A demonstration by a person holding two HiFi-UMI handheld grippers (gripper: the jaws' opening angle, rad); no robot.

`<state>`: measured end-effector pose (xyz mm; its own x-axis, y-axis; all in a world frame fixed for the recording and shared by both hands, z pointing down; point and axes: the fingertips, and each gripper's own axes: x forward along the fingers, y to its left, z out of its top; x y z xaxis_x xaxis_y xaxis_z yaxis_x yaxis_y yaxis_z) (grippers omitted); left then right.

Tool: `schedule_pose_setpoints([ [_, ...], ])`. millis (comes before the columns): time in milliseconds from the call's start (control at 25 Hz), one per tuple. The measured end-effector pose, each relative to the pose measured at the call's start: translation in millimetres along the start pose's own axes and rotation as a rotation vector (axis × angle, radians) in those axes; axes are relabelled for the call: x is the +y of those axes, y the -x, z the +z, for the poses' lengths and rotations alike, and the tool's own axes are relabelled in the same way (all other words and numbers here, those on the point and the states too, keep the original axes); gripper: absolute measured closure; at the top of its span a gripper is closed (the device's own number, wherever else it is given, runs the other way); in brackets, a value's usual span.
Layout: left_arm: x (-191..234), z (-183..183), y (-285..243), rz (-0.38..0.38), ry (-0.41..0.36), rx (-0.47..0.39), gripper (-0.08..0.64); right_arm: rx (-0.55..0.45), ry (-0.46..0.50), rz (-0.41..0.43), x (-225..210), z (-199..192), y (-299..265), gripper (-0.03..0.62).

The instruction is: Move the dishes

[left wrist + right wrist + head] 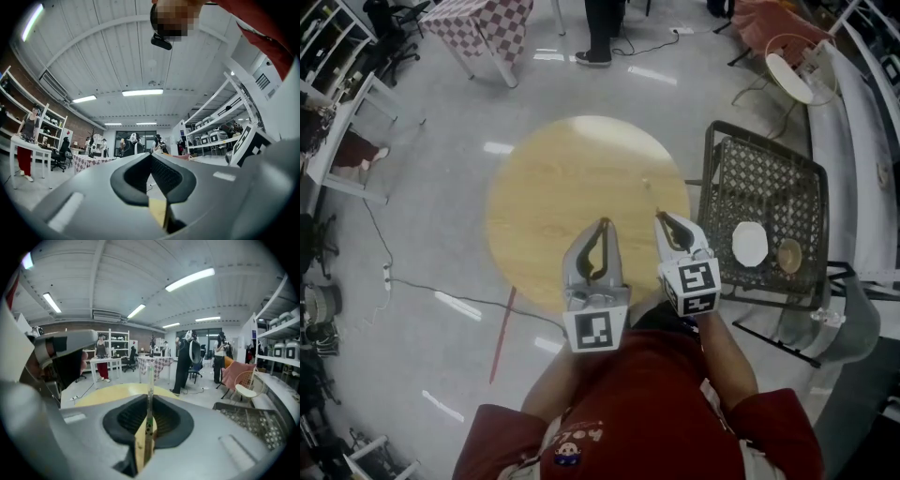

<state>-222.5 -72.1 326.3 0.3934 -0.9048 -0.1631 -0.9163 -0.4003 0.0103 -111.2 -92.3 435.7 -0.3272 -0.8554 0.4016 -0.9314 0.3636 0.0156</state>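
Jaws of the left gripper [602, 227] are pressed together with nothing between them. Jaws of the right gripper [662, 219] are clamped on a thin strip [149, 380] that stands upright and edge-on; what it is cannot be determined. Both grippers hang above the near edge of the round table [544, 178].

The dishes lie to the right of the right jaws, on a black mesh seat [769, 187]: a white plate [750, 244] and, just beside it, a small brown bowl [789, 255]. Both are probably rigid, light, smooth and breakable.

Recommended hold is the rim. For the plate, place one jaw above and one below. For the bowl, grip across the wall. Apply moderate pressure.
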Motion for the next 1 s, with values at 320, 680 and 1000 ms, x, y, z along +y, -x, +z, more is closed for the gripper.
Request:
schedule_pose_setpoints([
  [320, -22.5, 8.1, -14.3, -0.057, -0.002, -0.010, 0.554, -0.340, 0.023, -0.143, -25.2, 60.4, 53.8, 0.554],
  [680, -75.5, 6.8, -31.7, -0.177, 0.014, -0.009, 0.554, -0.466, 0.029, -0.327, -72.4, 63.8, 108.3, 0.554],
  [1000, -131.7, 3.5, -47.6, -0.308, 0.036, -0.001, 0.554, -0.445, -0.013, -0.477, -118.6, 43.2, 148.9, 0.554],
])
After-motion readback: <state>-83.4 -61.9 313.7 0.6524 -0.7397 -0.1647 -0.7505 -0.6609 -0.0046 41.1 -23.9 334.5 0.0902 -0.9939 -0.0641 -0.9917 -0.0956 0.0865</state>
